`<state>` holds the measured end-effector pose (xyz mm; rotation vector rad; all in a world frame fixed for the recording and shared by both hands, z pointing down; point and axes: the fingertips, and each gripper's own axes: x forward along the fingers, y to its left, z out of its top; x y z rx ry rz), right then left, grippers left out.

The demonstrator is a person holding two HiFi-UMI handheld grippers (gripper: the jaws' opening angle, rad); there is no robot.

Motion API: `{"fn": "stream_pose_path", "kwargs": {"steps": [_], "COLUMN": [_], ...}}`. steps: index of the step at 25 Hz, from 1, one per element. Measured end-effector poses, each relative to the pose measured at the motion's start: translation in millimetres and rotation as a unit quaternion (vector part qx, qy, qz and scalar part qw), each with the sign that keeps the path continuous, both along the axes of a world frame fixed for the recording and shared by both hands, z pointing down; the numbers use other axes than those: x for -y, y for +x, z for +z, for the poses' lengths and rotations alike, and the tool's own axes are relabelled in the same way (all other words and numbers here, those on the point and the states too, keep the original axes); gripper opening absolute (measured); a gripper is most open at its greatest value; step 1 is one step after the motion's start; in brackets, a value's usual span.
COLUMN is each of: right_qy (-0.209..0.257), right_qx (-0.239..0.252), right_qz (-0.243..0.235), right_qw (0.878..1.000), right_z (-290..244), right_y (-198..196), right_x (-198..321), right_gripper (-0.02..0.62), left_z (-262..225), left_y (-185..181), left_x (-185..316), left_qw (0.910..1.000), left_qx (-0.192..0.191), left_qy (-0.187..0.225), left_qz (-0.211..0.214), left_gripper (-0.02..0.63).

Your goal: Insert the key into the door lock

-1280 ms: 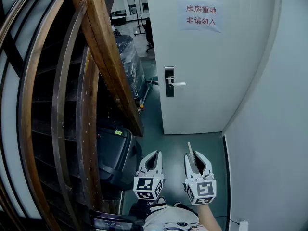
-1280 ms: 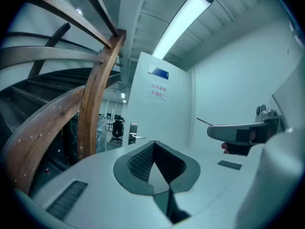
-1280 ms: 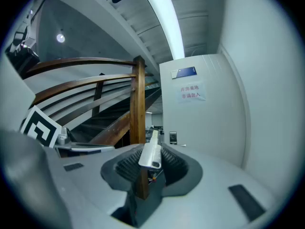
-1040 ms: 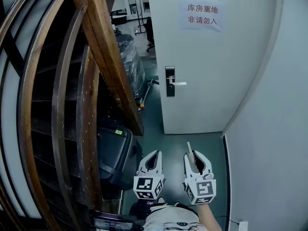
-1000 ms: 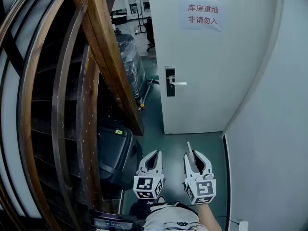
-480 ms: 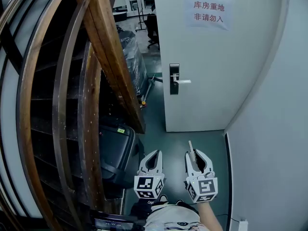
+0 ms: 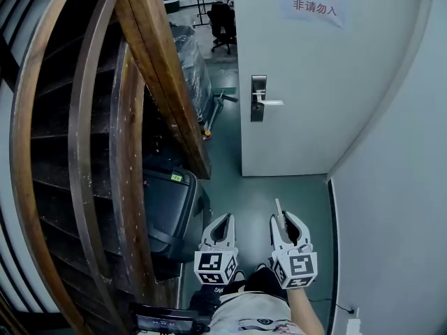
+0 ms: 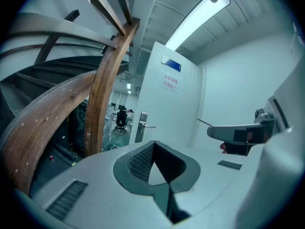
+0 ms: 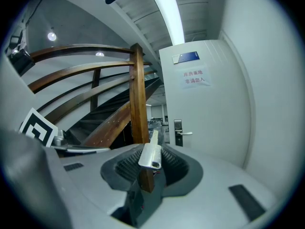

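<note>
The white door (image 7: 314, 82) stands ahead at the upper right, with a steel lock plate (image 7: 258, 98) and lever handle (image 7: 271, 103) near its left edge. My right gripper (image 7: 286, 219) is low in the head view, well short of the door, and is shut on a key (image 9: 151, 152). The key's silver blade points forward toward the lock plate (image 9: 178, 132). My left gripper (image 7: 223, 219) hangs beside it on the left, its jaws together with nothing between them. In the left gripper view the lock plate (image 8: 140, 132) shows far off.
A curved wooden stair rail (image 7: 150, 68) fills the left side. A black case (image 7: 167, 211) stands on the floor at its foot. A plain wall (image 7: 391, 187) runs close along the right. A paper sign (image 7: 318, 0) hangs on the door. Plastic-wrapped goods (image 7: 190, 65) sit beyond the open gap.
The door and its lock plate have drawn nearer and shifted right and up in the head view. Both grippers stay side by side, the key still gripped.
</note>
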<state>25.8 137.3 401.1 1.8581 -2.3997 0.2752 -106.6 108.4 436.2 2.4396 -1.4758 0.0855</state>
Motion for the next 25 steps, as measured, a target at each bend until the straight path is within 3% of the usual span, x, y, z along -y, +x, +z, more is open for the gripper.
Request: {"fn": "stream_pose_path", "kwargs": {"steps": [7,12,18,25], "right_qy": [-0.004,-0.010,-0.011,-0.030], "right_qx": [0.005,0.016,0.018,0.010], "right_qz": [-0.010,-0.032,-0.058,-0.078], "right_qw": [1.000,0.999,0.998,0.996], "right_z": [9.5,22.4,26.8,47.3], "right_y": [8.5,18.2,39.9,50.7], "right_x": [50.3,118.4,199.3,270.9], "right_gripper": [0.118,0.118,0.118,0.118], "left_z": [13.8,18.2,0.0,12.2], "left_y": [9.5,15.5,50.3,67.6], "left_x": [37.2,99.2,183.0,239.3], "left_qw": [0.9999,0.9994,0.9992,0.9983], "left_qx": [0.006,0.022,0.028,0.040], "left_qy": [-0.013,-0.015,0.005,-0.002], "left_qz": [-0.001,-0.023,-0.029,-0.042], "left_gripper": [0.002,0.002,0.002,0.002]}}
